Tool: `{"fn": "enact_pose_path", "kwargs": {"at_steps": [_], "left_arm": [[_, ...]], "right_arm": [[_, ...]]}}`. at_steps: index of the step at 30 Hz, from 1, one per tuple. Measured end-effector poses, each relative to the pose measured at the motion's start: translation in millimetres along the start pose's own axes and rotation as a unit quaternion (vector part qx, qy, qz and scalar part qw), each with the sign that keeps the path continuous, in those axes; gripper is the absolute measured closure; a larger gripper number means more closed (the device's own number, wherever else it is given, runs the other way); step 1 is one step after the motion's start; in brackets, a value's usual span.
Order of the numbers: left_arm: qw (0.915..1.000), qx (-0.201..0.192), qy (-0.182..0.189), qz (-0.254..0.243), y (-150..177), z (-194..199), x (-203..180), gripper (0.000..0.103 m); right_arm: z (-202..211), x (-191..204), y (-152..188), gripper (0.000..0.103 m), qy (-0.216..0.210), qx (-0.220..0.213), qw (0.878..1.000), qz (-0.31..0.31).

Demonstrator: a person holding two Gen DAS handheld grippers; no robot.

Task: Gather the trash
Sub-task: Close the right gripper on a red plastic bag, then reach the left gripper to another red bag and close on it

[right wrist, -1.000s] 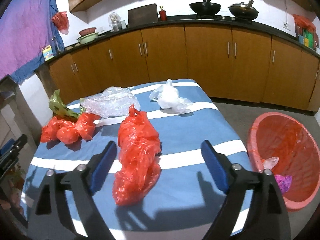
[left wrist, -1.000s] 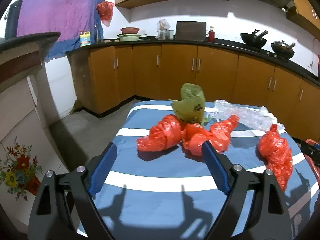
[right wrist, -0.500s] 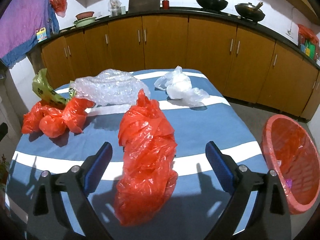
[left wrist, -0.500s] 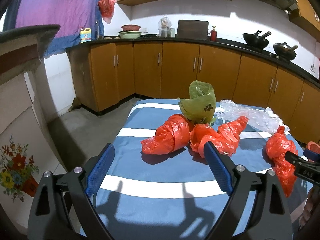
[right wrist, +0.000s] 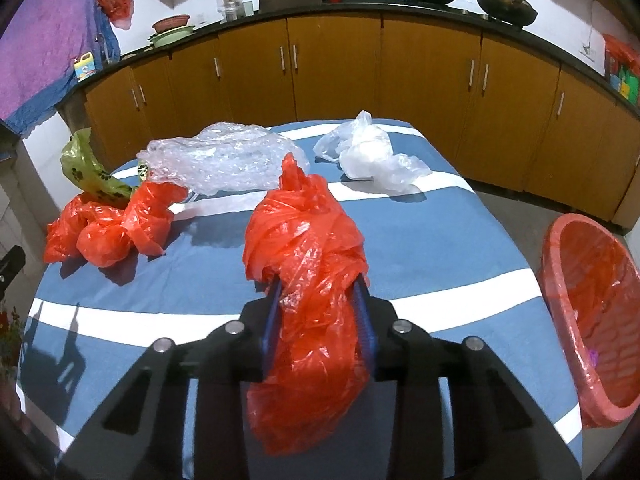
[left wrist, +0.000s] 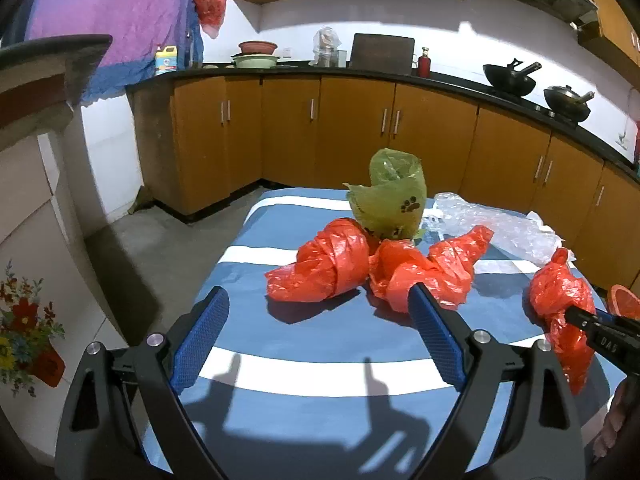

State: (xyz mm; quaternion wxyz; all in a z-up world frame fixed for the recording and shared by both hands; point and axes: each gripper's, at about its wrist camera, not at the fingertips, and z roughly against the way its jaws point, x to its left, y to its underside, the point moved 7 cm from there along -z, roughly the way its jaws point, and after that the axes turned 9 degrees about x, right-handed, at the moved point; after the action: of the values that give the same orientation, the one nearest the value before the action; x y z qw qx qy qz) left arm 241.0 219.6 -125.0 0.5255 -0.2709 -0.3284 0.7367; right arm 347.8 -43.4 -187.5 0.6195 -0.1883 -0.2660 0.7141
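My right gripper [right wrist: 318, 292] is shut on a crumpled red plastic bag [right wrist: 308, 240] that lies on the blue-and-white striped table [right wrist: 420, 248]; the bag also shows in the left wrist view [left wrist: 560, 300]. My left gripper [left wrist: 318, 320] is open and empty, just short of a knotted cluster of red bags [left wrist: 372, 264], which also shows in the right wrist view [right wrist: 108, 224]. A green paw-print bag [left wrist: 390, 196] stands behind the cluster. Clear bubble wrap [right wrist: 224, 160] and a white plastic bag [right wrist: 370, 156] lie at the table's far side.
A red basket lined with red plastic [right wrist: 592, 280] stands off the table's right edge with scraps inside. Wooden kitchen cabinets [right wrist: 336, 64] run behind the table. A flowered cabinet [left wrist: 28, 280] is at the left, with bare floor [left wrist: 160, 240] beside the table.
My right gripper moved forward and closed on the lone red bag, which was between open jaws before. My left gripper stayed open and moved slightly closer to the red cluster.
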Motion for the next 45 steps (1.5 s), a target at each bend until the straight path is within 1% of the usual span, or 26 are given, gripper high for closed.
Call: {"fn": "enact_pose_path", "kwargs": {"at_steps": [7, 15, 24, 28, 31, 33, 35, 36, 39, 40, 42, 43, 44, 45], "left_arm": [[0.9997, -0.002, 0.022, -0.011, -2, -1, -21, 0.009], [0.9988, 0.008, 0.04, -0.027, -2, -13, -50, 0.006], [0.9981, 0.029, 0.036, -0.041, -8, -36, -70, 0.006], [0.9974, 0.049, 0.031, -0.043, -10, -49, -74, 0.006], [0.9962, 0.067, 0.035, -0.043, -8, -59, -77, 0.007], [0.9953, 0.078, 0.041, -0.041, -8, -64, -78, 0.012], [0.9942, 0.088, 0.045, -0.042, -6, -69, -80, 0.022], [0.9936, 0.093, 0.048, -0.043, -6, -71, -81, 0.025], [0.9924, 0.101, 0.053, -0.045, -6, -75, -83, 0.037], [0.992, 0.104, 0.055, -0.046, -6, -76, -83, 0.045], [0.991, 0.11, 0.061, -0.046, -4, -78, -83, 0.053], [0.9907, 0.111, 0.063, -0.047, -4, -78, -83, 0.06], [0.9904, 0.112, 0.066, -0.048, -3, -78, -84, 0.062], [0.99, 0.113, 0.068, -0.05, -2, -77, -85, 0.068]], "right_arm": [[7, -11, 1, 0.077, 0.001, -0.01, 1.0, -0.009], [23, -28, 4, 0.077, -0.017, -0.027, 0.999, -0.028], [29, -46, 6, 0.077, -0.021, -0.031, 0.998, -0.041], [28, -49, 8, 0.077, -0.023, -0.028, 0.998, -0.043], [28, -51, 8, 0.077, -0.025, -0.028, 0.998, -0.046], [28, -52, 8, 0.077, -0.025, -0.028, 0.998, -0.046], [28, -52, 8, 0.077, -0.026, -0.027, 0.998, -0.047], [27, -52, 8, 0.077, -0.026, -0.027, 0.998, -0.047], [27, -53, 8, 0.077, -0.026, -0.026, 0.998, -0.047], [27, -54, 8, 0.077, -0.026, -0.026, 0.998, -0.047], [27, -54, 8, 0.077, -0.026, -0.026, 0.998, -0.047], [26, -54, 8, 0.077, -0.026, -0.026, 0.998, -0.048], [26, -54, 9, 0.077, -0.026, -0.026, 0.998, -0.048], [26, -54, 9, 0.077, -0.026, -0.026, 0.998, -0.048]]}}
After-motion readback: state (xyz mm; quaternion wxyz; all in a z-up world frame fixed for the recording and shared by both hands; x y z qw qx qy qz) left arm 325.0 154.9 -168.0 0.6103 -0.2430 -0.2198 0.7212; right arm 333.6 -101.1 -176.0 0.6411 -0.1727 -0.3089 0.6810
